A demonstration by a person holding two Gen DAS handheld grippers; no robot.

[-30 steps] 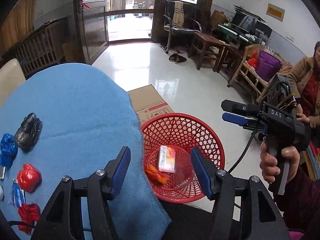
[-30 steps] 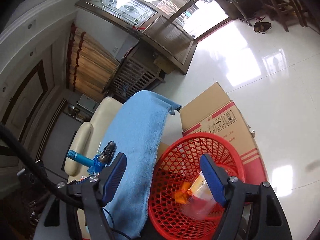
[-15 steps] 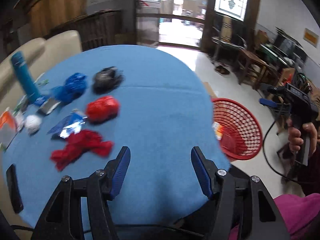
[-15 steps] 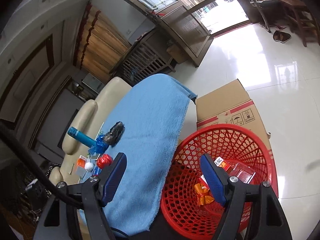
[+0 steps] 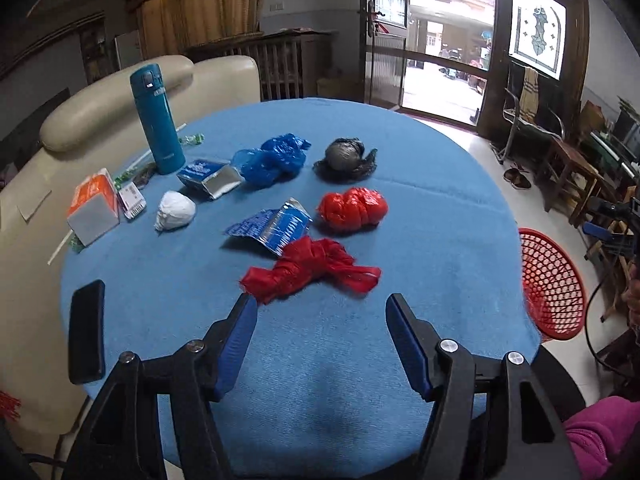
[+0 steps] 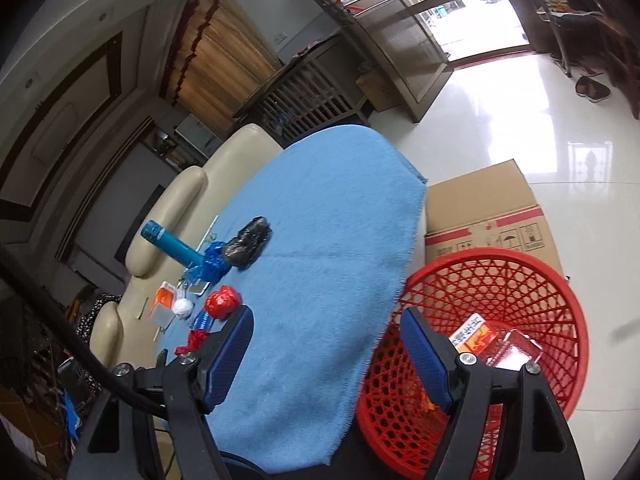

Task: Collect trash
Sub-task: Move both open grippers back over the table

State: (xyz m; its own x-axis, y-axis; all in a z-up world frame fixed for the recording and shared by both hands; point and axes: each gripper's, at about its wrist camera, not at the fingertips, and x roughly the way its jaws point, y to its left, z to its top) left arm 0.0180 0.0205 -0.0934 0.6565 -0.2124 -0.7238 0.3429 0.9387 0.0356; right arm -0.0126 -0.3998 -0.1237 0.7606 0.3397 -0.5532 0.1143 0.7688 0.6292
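Observation:
Trash lies on the blue-clothed round table [image 5: 420,208]: a knotted red bag [image 5: 312,270] nearest me, a red bag ball [image 5: 353,209], a blue foil wrapper [image 5: 272,226], a blue bag [image 5: 274,157], a black bag [image 5: 346,157], a white paper ball [image 5: 175,211]. My left gripper [image 5: 320,316] is open and empty, just short of the knotted red bag. My right gripper [image 6: 326,330] is open and empty, above the table edge and the red basket [image 6: 520,280], which holds a carton [image 6: 472,334] and a clear pack.
A teal flask [image 5: 157,118], an orange carton [image 5: 93,205] and a black phone [image 5: 86,330] are on the table's left side. A cardboard box [image 6: 488,204] stands behind the basket [image 5: 550,280]. A cream sofa [image 5: 100,108] lies beyond the table.
My left gripper has swung from over the basket to the left and now faces the trash on the table. My right gripper has tilted, bringing more table into view. Both stay open.

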